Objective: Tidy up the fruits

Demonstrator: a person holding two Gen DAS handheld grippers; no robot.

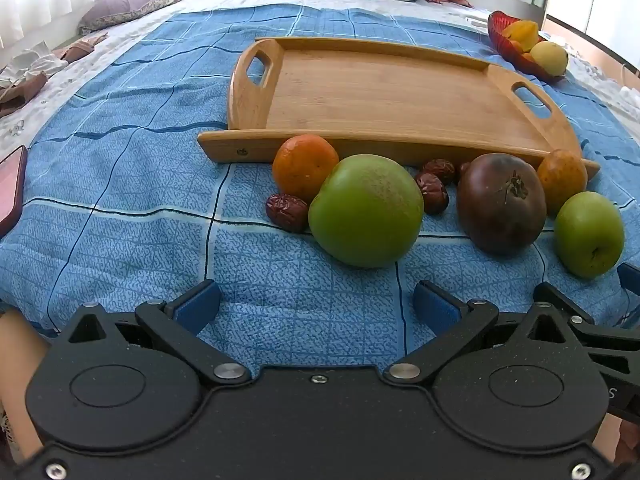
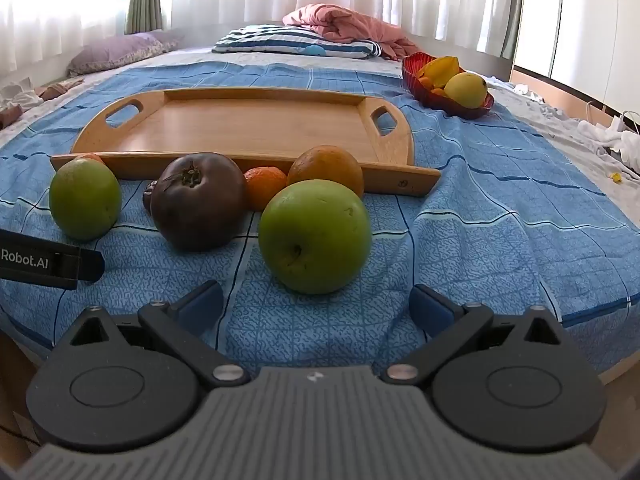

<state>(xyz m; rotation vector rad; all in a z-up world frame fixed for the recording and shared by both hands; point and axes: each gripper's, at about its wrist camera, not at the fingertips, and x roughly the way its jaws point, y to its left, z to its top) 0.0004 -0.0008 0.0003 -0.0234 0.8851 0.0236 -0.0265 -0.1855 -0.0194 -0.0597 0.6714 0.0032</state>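
Left wrist view, left to right: pink flat object (image 1: 12,188) at the left edge, on a blue checked bedspread (image 1: 120,240); wooden tray (image 1: 384,92) with two cut-out handles, upper centre, nothing on it; orange (image 1: 304,166) touching the tray's near rim; three dried red dates, one (image 1: 286,212) lower left of the orange, two (image 1: 434,184) between the large green apple (image 1: 366,210) at centre and the dark brown-purple fruit (image 1: 502,202); second orange fruit (image 1: 562,178) behind that, by the tray's right corner; smaller green apple (image 1: 588,234) at right; red bowl (image 1: 516,46) of yellow and orange fruit, upper right, well apart from the tray. Left gripper (image 1: 316,304) at bottom centre, jaws spread wide, empty, just short of the large green apple. Right wrist view, left to right: black finger of the other gripper marked "Robot.AI" at the left edge; green apple (image 2: 85,198); dark fruit (image 2: 198,200); small orange (image 2: 265,186); larger orange (image 2: 326,170); big green apple (image 2: 315,236) at centre; the tray (image 2: 248,128) behind them all; the red bowl (image 2: 448,84), upper right. Right gripper (image 2: 316,306) at bottom centre, jaws wide apart, nothing between them, the big green apple just ahead
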